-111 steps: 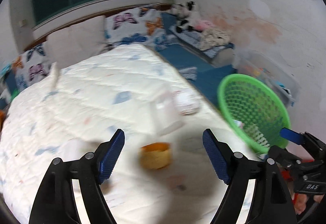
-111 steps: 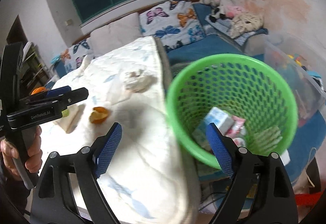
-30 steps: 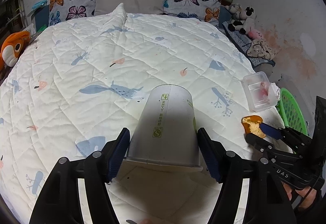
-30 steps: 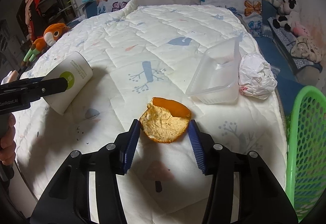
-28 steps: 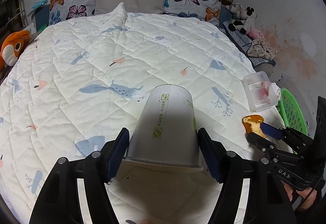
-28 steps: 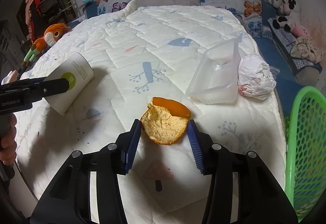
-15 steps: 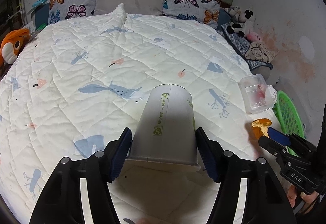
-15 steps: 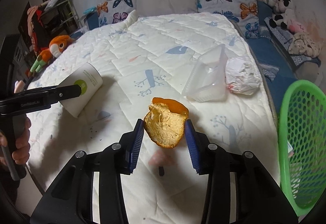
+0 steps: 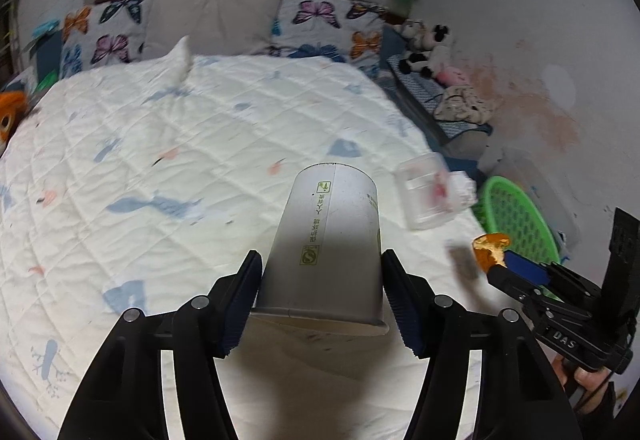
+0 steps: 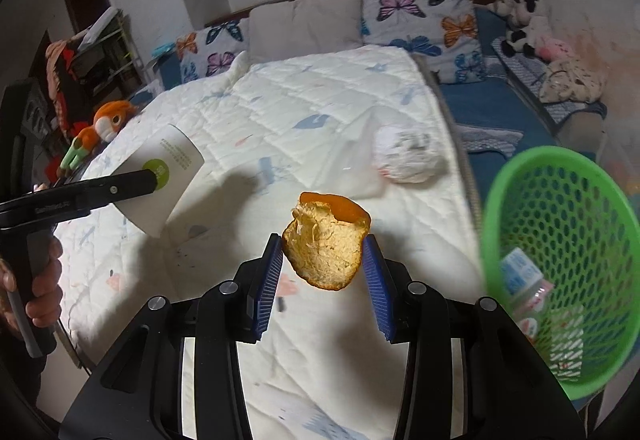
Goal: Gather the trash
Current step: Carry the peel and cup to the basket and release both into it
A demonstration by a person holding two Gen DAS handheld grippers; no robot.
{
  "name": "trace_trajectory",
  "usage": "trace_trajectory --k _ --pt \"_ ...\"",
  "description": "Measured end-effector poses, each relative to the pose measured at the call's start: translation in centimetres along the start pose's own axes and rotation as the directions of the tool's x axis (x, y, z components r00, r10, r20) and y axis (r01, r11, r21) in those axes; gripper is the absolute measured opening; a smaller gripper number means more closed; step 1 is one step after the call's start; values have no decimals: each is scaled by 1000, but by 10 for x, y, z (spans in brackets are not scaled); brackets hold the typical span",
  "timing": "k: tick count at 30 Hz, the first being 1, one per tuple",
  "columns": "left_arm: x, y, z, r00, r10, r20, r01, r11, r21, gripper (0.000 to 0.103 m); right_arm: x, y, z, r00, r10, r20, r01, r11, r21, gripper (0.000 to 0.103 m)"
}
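Two grippers are up off the bed, each pinching a piece of rubbish. In the left wrist view the left gripper (image 9: 322, 290) fills the lower centre, its blue pads pressed against the sides of a white paper cup (image 9: 326, 240) that points away from the camera, bottom end toward the pillows, open rim nearest the lens. The right wrist view shows that tool coming in level from the left edge, with the person's left hand (image 10: 38, 294) wrapped round its grip at lower left. The right gripper (image 10: 324, 274) sits at lower centre of its own view, pads closed on an orange peel (image 10: 326, 240), pith side to the camera, held above the white quilt (image 10: 320, 112). The left wrist view shows it reaching in from the lower right edge, peel at its tip. To the right of the peel, beside the bed's edge, a green mesh basket (image 10: 560, 176) is tilted with its mouth toward the camera and holds a few packets. On the quilt near that edge lie a clear plastic container (image 9: 424, 192) and, just beside it, a crumpled paper ball (image 10: 406, 156).
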State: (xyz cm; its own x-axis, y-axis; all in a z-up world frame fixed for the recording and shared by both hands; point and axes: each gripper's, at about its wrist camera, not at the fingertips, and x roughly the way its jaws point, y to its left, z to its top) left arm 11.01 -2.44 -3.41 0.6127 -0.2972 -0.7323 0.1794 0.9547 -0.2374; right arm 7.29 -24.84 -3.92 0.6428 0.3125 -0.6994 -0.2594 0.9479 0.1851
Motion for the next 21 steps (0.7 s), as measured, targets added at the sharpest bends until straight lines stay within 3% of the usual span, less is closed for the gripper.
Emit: trace_trajectory --k 9,21 --pt "11 -57 12 998 -62 -3 62 993 102 59 -27 -46 -7 996 -89 25 87 994 71 42" --pt "30 -142 24 989 -147 18 139 964 229 59 -57 -103 -22 980 -195 36 187 969 160 42"
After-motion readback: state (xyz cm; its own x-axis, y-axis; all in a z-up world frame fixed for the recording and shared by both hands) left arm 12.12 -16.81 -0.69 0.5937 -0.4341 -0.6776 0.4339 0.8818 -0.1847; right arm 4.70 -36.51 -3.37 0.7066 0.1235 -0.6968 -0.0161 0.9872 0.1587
